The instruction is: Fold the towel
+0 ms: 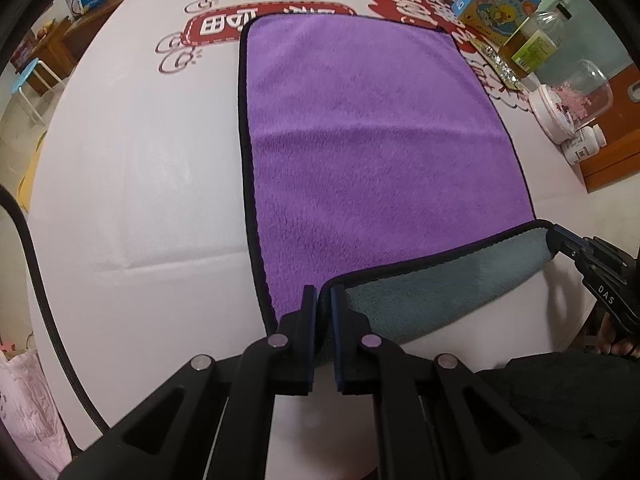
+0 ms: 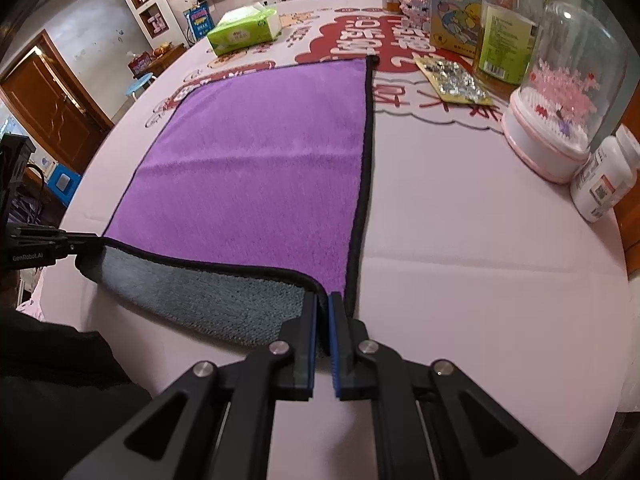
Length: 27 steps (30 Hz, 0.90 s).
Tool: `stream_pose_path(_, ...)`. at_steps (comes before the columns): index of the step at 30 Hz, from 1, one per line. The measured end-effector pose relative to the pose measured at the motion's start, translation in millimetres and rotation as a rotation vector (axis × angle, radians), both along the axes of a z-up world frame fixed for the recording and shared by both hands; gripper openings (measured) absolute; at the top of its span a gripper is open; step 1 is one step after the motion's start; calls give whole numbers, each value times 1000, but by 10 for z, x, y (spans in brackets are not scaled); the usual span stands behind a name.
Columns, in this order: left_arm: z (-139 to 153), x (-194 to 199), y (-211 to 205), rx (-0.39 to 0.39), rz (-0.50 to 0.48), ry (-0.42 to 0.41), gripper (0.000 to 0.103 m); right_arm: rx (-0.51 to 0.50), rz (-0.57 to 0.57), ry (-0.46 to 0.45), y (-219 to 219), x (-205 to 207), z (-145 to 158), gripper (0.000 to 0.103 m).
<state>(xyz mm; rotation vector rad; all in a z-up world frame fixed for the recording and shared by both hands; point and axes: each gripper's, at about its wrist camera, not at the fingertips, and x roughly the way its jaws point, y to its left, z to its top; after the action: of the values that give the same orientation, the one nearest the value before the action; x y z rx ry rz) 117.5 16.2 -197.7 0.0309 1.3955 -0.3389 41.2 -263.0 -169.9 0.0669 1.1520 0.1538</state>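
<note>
A purple towel [image 1: 360, 140] with a black hem and a grey underside lies spread on the round white table [image 1: 140, 200]. It also shows in the right wrist view [image 2: 260, 168]. My left gripper [image 1: 323, 296] is shut on the towel's near left corner. My right gripper [image 2: 323, 300] is shut on the near right corner; it also shows at the right of the left wrist view [image 1: 560, 240]. The near edge is lifted off the table between them, so the grey underside [image 2: 208, 300] faces me. The left gripper shows at the left edge of the right wrist view [image 2: 80, 248].
A green tissue box [image 2: 244, 30] stands at the far side. At the right stand a glass dome with pink flowers [image 2: 560, 112], white pill bottles [image 2: 604, 180], an oil bottle [image 2: 506, 32], a carton [image 2: 456, 8] and a foil packet [image 2: 452, 80]. A black cable [image 1: 40, 280] hangs left.
</note>
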Motion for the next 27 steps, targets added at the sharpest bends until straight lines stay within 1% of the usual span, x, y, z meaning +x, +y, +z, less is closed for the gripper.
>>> stream_pose_path(10, 413, 151, -16, 7, -8, -94, 4, 11, 1, -96, 3, 147, 338, 5)
stream_pose_path(20, 799, 505, 33, 8, 20, -221, 4, -8, 3, -220, 34, 459, 657, 5)
stream_pose_path(25, 931, 666, 27, 16, 37, -292, 4, -24, 3, -281, 68, 637, 790, 5)
stream_pose_path(27, 962, 738, 16, 15, 45, -308, 4, -39, 2, -311, 86, 709, 839, 5)
